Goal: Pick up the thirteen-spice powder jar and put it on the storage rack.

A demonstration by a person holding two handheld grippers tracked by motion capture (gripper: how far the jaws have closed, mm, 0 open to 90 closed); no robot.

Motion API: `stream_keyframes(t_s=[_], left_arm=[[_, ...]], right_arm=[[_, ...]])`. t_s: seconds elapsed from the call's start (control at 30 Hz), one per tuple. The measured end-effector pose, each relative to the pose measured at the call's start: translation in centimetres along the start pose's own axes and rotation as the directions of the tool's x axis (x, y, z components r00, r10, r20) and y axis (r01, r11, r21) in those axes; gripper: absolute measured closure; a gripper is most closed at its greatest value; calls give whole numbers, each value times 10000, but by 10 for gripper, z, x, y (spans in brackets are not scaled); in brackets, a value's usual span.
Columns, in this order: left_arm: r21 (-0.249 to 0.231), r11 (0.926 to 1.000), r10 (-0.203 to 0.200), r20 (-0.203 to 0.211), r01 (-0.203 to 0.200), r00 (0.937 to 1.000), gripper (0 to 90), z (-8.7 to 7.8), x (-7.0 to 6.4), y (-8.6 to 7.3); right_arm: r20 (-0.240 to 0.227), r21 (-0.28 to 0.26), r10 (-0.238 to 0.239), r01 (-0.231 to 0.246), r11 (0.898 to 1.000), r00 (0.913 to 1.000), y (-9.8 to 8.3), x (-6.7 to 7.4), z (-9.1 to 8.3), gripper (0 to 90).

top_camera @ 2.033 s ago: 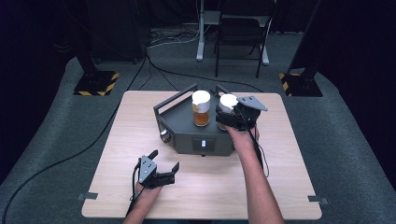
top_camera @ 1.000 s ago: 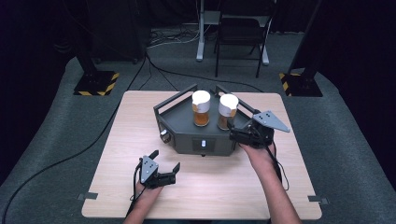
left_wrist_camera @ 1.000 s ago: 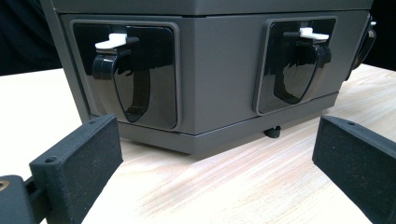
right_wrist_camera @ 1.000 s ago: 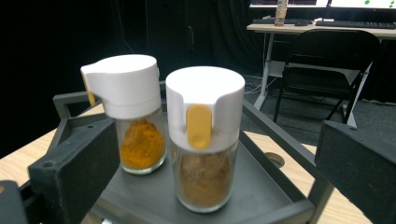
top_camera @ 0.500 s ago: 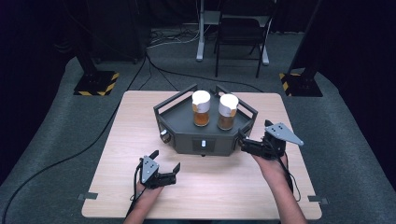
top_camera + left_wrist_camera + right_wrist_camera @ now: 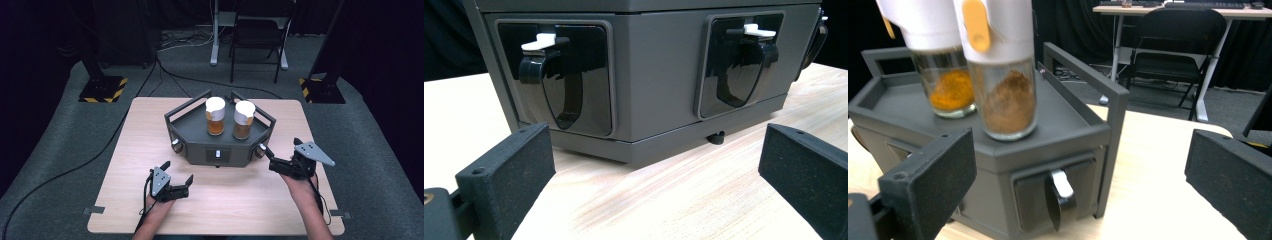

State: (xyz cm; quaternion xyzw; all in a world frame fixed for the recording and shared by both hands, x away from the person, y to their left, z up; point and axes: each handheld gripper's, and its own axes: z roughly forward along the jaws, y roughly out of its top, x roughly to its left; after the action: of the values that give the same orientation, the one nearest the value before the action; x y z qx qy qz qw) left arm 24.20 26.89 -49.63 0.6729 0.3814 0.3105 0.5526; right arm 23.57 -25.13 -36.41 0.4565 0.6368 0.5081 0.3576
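Your left gripper (image 6: 176, 186) sat low on the tabletop (image 6: 130, 150) near the front of the grey hexagonal rack (image 6: 200, 145), jaws apart and empty. Your right gripper (image 6: 278, 161) hovered just beside the rack's right corner, jaws apart, holding nothing. 2 white-capped spice jars (image 6: 216, 116) stood upright, side by side, on top.
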Motion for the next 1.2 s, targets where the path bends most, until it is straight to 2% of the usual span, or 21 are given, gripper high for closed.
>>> stream_keyframes(t_s=[0.13, 0.3, 0.57, 0.73, 1.0, 1.2], left_arm=[[-4, 10000, -12, -6, 12, 10000, 12, 0, 0, 0], [-26, 10000, -43, -6, 43, 10000, 13, 0, 0, 0], [-22, 9999, -115, 33, 115, 9999, 13, 0, 1, 0], [-26, 9999, -102, 51, 102, 9999, 13, 0, 1, 0], [-26, 10000, -67, 35, 67, 10000, 13, 0, 1, 0], [0, 10000, -28, 38, 28, 10000, 13, 0, 0, 0]], right_arm=[[15, 200, -90, 90, 9998, 10000, -6, -3, 0, 0], [-21, 238, 29, -29, 9997, 10000, -18, -6, -2, 0], [-88, 244, 484, -482, 9985, 9988, -41, -8, -3, 0], [-65, 346, 460, -458, 9984, 9989, -50, -9, -3, 0], [15, 135, 135, -135, 9998, 9999, -67, -10, -7, 0], [178, 230, -88, 84, 9997, 9998, -78, -5, -7, 0]])
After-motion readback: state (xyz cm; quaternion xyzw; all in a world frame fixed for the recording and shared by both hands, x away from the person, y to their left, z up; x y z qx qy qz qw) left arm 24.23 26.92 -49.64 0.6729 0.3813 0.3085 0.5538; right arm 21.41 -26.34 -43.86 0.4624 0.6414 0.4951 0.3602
